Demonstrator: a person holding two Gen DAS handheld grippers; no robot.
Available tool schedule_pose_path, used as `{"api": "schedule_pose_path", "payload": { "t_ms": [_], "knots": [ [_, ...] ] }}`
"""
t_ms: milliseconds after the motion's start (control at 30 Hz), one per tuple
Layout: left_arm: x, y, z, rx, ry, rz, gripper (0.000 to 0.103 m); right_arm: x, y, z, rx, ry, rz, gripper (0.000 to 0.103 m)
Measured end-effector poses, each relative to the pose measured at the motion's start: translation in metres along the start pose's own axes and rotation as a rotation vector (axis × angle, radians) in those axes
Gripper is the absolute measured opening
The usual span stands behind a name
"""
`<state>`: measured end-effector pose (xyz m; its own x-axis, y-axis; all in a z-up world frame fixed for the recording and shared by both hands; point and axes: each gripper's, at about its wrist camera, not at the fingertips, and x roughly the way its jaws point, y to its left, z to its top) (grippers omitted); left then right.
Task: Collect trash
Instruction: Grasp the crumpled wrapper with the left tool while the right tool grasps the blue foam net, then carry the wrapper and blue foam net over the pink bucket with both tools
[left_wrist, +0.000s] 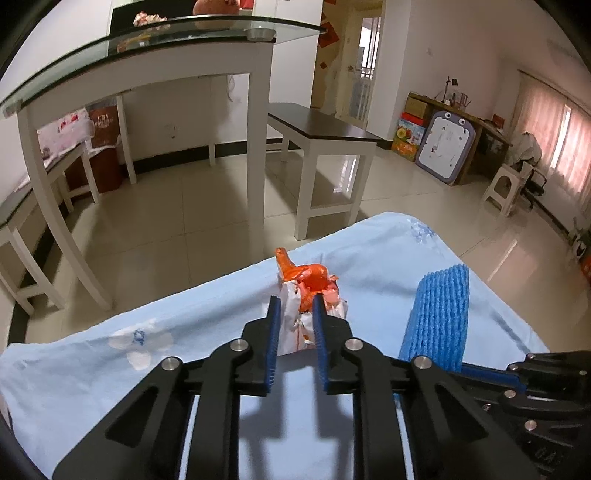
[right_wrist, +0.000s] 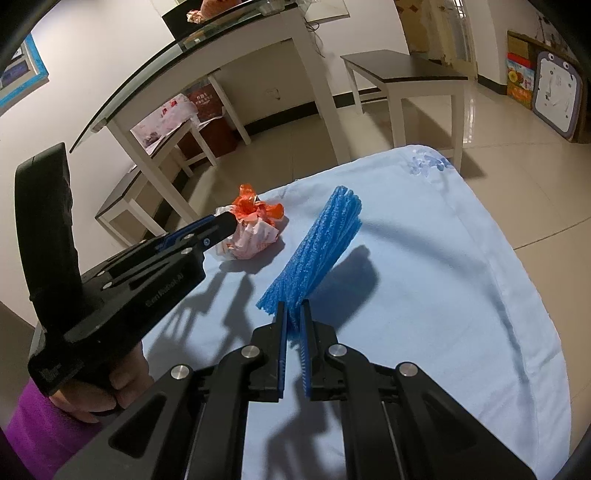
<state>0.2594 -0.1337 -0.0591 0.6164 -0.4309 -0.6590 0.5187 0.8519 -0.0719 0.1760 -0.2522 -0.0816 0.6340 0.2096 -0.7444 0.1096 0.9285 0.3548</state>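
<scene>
A crumpled white and orange wrapper (left_wrist: 309, 295) lies on the light blue cloth (left_wrist: 110, 369). My left gripper (left_wrist: 296, 308) is shut on the wrapper, its blue pads pressing on both sides. The wrapper also shows in the right wrist view (right_wrist: 255, 229), with the left gripper (right_wrist: 225, 225) at it. A blue ribbed foam net (right_wrist: 317, 254) is tilted up off the cloth (right_wrist: 443, 295). My right gripper (right_wrist: 294, 314) is shut on the net's near end. The net also shows in the left wrist view (left_wrist: 437, 317).
A white table with a glass top (left_wrist: 155, 48) stands beyond the cloth, with a dark-topped bench (left_wrist: 321, 127) to its right and another bench (left_wrist: 22, 206) at the left. A white stool (left_wrist: 504, 188) and boxes stand far right on the tiled floor.
</scene>
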Motion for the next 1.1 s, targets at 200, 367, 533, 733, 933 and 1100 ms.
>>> {"api": "schedule_pose_path", "payload": {
  "t_ms": [200,367,533,733,933,1100],
  "knots": [
    [-0.022,0.005,-0.004,-0.037,-0.028,0.015,0.003,-0.006,0.005,0.001,-0.014,-0.009,0.012,0.006],
    [-0.053,0.011,-0.011,-0.075,-0.054,0.037,0.003,-0.016,0.017,0.000,-0.046,-0.021,0.041,0.006],
    [-0.091,0.017,-0.021,-0.140,-0.074,0.068,0.003,-0.027,0.032,-0.004,-0.079,-0.030,0.066,0.006],
    [-0.134,0.024,-0.033,-0.202,-0.096,0.128,0.003,-0.040,0.059,-0.014,-0.143,-0.033,0.109,0.006],
    [-0.178,0.027,-0.050,-0.239,-0.125,0.220,0.003,-0.051,0.090,-0.031,-0.216,-0.026,0.160,0.006],
    [-0.213,0.034,-0.069,-0.285,-0.142,0.303,0.003,-0.060,0.122,-0.047,-0.275,-0.017,0.201,0.006]
  ]
}}
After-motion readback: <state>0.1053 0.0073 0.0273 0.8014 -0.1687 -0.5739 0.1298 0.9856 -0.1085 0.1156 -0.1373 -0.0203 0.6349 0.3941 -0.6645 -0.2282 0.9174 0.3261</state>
